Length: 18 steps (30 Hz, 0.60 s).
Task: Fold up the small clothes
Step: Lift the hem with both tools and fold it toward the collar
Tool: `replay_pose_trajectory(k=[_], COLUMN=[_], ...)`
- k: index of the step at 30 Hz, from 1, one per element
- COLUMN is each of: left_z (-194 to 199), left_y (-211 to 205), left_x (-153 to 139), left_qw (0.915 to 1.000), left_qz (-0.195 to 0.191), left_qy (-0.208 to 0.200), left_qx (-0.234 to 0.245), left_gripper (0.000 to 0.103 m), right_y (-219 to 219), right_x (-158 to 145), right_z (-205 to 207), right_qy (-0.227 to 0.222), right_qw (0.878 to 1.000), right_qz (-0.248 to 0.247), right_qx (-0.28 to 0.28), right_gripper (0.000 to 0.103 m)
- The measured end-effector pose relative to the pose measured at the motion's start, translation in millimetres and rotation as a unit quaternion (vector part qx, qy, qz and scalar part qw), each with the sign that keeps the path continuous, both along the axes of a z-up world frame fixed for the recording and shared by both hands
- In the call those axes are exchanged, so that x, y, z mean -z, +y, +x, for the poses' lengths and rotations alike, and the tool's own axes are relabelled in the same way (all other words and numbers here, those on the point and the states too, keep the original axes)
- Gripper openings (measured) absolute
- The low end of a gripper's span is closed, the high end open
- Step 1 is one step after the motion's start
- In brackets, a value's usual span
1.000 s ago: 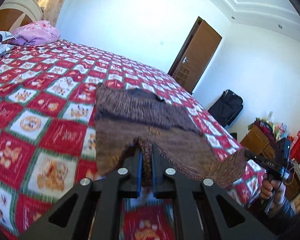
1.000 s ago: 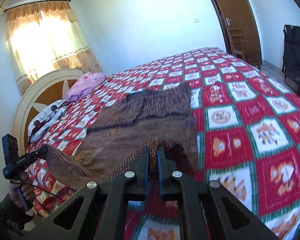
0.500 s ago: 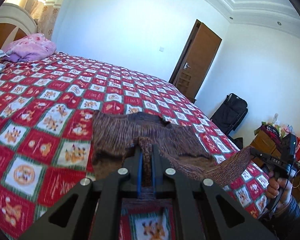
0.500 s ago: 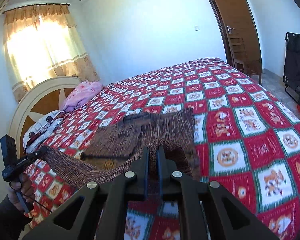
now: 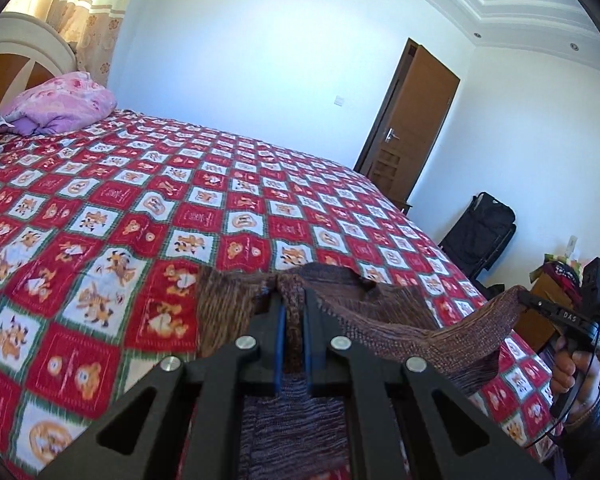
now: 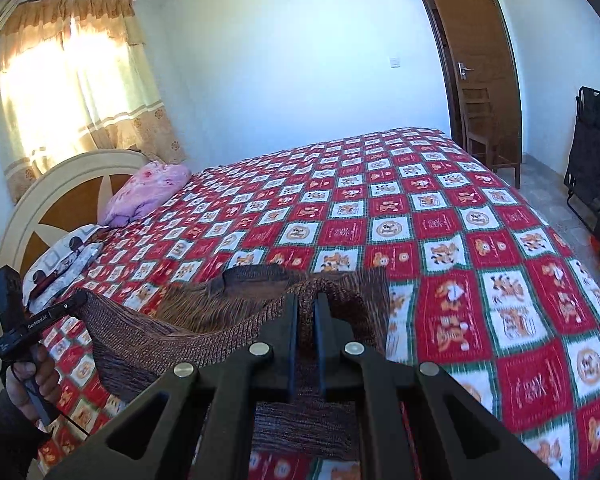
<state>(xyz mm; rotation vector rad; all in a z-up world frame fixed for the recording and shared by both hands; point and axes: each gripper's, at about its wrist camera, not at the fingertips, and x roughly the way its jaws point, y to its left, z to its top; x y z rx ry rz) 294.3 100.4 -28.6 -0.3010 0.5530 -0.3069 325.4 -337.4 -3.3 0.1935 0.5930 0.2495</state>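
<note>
A small brown knitted garment (image 5: 384, 312) lies on the red patterned bedspread (image 5: 148, 216), its near edge lifted and stretched between both grippers. My left gripper (image 5: 291, 300) is shut on one corner of that edge. My right gripper (image 6: 306, 300) is shut on the other corner; the garment (image 6: 204, 332) sags between them. In the left wrist view the right gripper (image 5: 530, 300) shows at the right, held by a hand. In the right wrist view the left gripper (image 6: 80, 300) shows at the left. The garment's far part rests flat on the bed.
A pink pillow (image 5: 60, 108) and a headboard (image 6: 72, 188) are at the head of the bed. A brown door (image 5: 412, 120), a black folded chair (image 5: 480, 232) and a cluttered cabinet (image 5: 556, 288) stand beyond the bed's foot. A curtained window (image 6: 76, 80) is bright.
Both grippers have lifted the garment's near edge higher and carried it forward over the part lying on the bed. Less of the garment now lies flat.
</note>
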Motion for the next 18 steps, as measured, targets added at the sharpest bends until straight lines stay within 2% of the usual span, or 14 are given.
replay_pose_trajectory(k=[9,18], left_z=[65,110], left_y=[3,0], left_x=[37,68], left_qw=[0.9984,0.9962], left_qz=[-0.018,-0.005], left_qy=[0.052,0.085], left_qx=[-0.014,-0.018], left_gripper=[0.008,0.008], right_y=[3,-1], right_x=[32,73], right_z=[66,134], right_qy=[0.051,0.099], right_qw=[0.999,0.994], right_qz=[-0.005,-0.015], right_qx=[0.017,0.044], right_gripper=[0.007,0.007])
